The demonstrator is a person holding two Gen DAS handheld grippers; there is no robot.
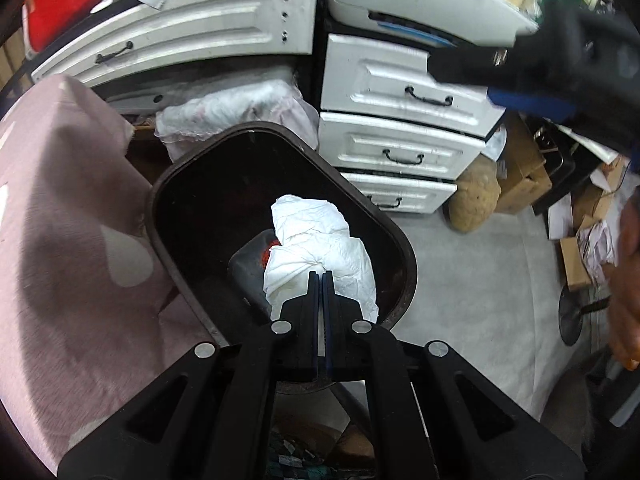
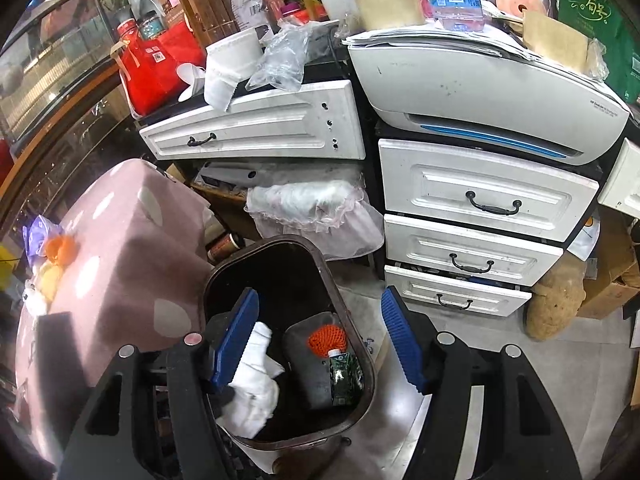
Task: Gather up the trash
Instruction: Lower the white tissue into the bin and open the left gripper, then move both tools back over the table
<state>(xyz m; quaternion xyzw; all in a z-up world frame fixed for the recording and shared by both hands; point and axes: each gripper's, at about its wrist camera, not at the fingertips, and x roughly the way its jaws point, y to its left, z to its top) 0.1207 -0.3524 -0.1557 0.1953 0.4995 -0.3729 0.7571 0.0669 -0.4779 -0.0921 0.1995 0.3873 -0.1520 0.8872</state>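
A dark brown trash bin (image 1: 168, 184) stands on the floor beside a pink-covered table. My left gripper (image 1: 321, 276) is shut on a crumpled white tissue (image 1: 320, 240) and holds it over the bin's opening. In the right wrist view the same bin (image 2: 312, 256) holds a dark grey box (image 2: 308, 364), an orange net (image 2: 326, 340) and a small green carton (image 2: 344, 376). The tissue (image 2: 252, 384) hangs there with the left gripper's dark tip (image 2: 224, 398) on it. My right gripper (image 2: 320, 340) is open and empty above the bin, blue pads (image 2: 402, 336) wide apart.
A pink polka-dot tablecloth (image 2: 120, 264) covers the table left of the bin, with orange and purple scraps (image 2: 52, 248) on it. White drawers (image 2: 480, 200) and a printer (image 2: 480, 92) stand behind. A brown sack (image 2: 556, 304) and cardboard boxes (image 1: 524, 168) sit at the right.
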